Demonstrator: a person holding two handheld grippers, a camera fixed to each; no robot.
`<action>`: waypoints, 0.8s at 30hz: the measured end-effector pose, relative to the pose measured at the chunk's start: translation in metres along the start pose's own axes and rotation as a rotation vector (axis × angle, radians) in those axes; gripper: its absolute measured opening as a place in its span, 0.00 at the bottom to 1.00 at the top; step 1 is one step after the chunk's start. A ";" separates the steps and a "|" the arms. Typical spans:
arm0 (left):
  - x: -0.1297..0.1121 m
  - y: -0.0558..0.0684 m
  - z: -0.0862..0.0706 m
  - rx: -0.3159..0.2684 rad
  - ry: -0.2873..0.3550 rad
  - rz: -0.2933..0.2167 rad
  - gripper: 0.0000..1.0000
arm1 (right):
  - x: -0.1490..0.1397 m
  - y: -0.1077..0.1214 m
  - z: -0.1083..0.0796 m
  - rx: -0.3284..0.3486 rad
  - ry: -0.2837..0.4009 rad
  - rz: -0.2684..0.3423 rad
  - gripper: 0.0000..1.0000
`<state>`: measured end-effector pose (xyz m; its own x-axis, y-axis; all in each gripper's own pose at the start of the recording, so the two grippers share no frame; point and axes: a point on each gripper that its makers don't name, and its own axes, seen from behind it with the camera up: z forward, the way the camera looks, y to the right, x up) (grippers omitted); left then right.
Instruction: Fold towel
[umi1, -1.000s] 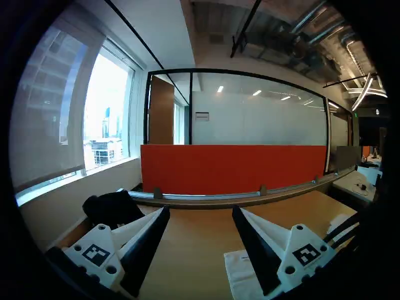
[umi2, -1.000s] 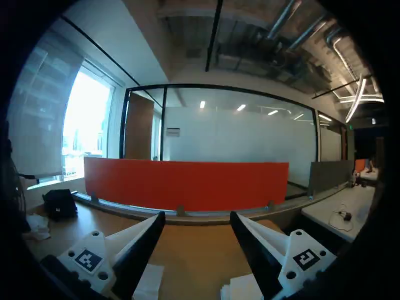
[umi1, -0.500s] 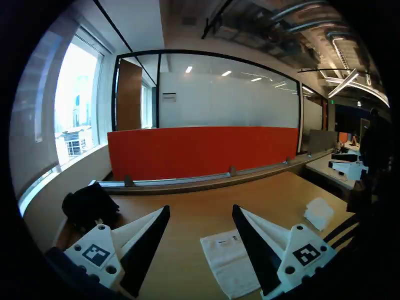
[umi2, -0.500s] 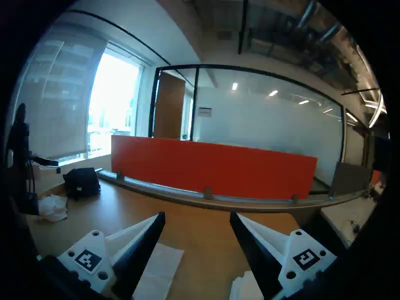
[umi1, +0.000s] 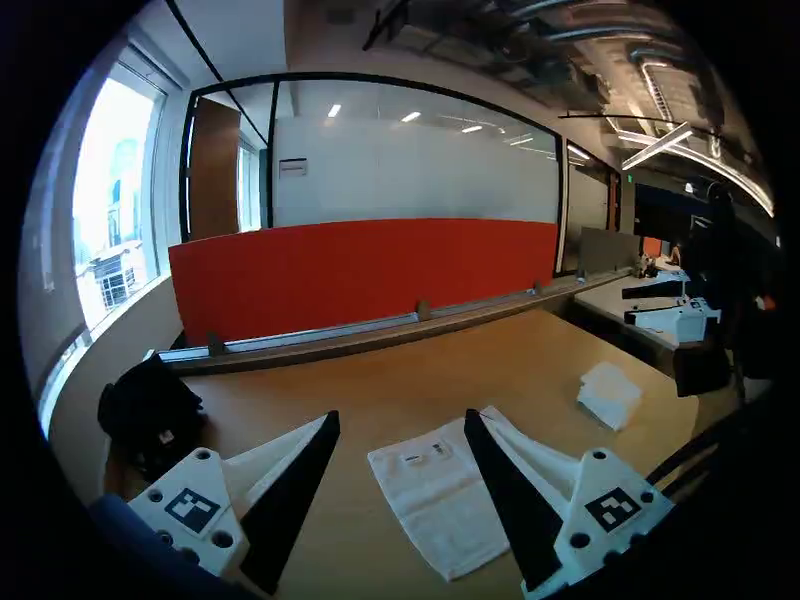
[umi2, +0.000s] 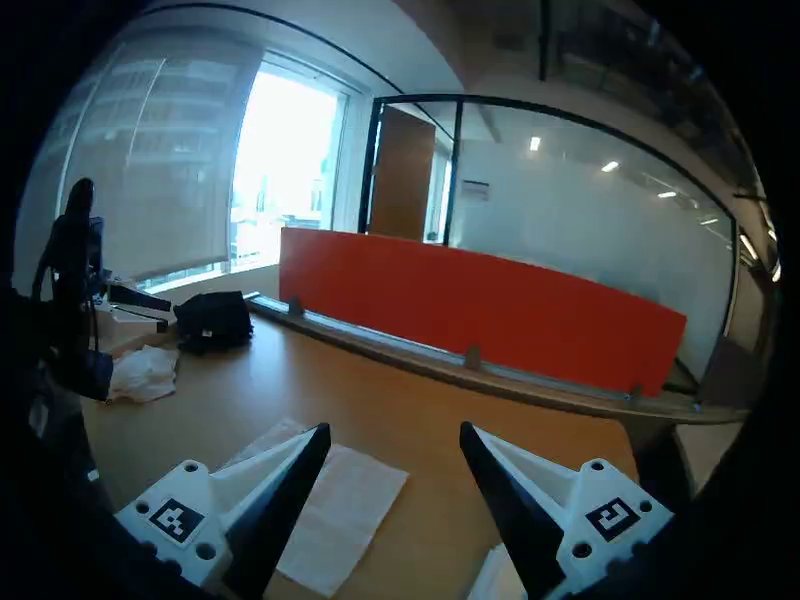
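The left gripper (umi1: 401, 414) and right gripper (umi2: 394, 428) have their fingers apart, empty. The towel (umi1: 435, 495) lies flat on the desk (umi1: 400, 375), one edge hidden behind a finger. The contents of the black bag (umi1: 150, 410) at the desk's edge cannot be made out.

We lose the right edge of the towel (umi1: 435, 490) behind a finger of the left gripper (umi1: 400, 415); its label is too small to read. In the right gripper view a white cloth (umi2: 497, 588) is mostly cut off.

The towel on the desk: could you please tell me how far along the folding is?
One folded towel already sits aside. Nothing is in hand: left claw and right claw are open. The flat towel lies spread out, yet to be folded.
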<state>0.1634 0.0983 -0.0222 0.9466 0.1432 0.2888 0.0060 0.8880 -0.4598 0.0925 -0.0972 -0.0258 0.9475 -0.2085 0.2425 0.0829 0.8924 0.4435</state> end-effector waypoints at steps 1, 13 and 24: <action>-0.003 0.000 0.001 0.000 -0.005 0.004 0.92 | -0.002 -0.002 0.001 0.006 -0.005 -0.002 1.00; -0.044 0.014 0.012 -0.022 -0.065 0.033 0.92 | -0.046 -0.020 0.013 0.043 -0.070 -0.032 1.00; -0.099 0.030 0.020 -0.049 -0.145 0.028 0.93 | -0.099 -0.034 0.020 0.057 -0.129 -0.060 1.00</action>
<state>0.0635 0.1195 -0.0476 0.8903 0.2320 0.3918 -0.0006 0.8611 -0.5084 -0.0104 -0.1149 -0.0472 0.8937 -0.3134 0.3211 0.1168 0.8534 0.5080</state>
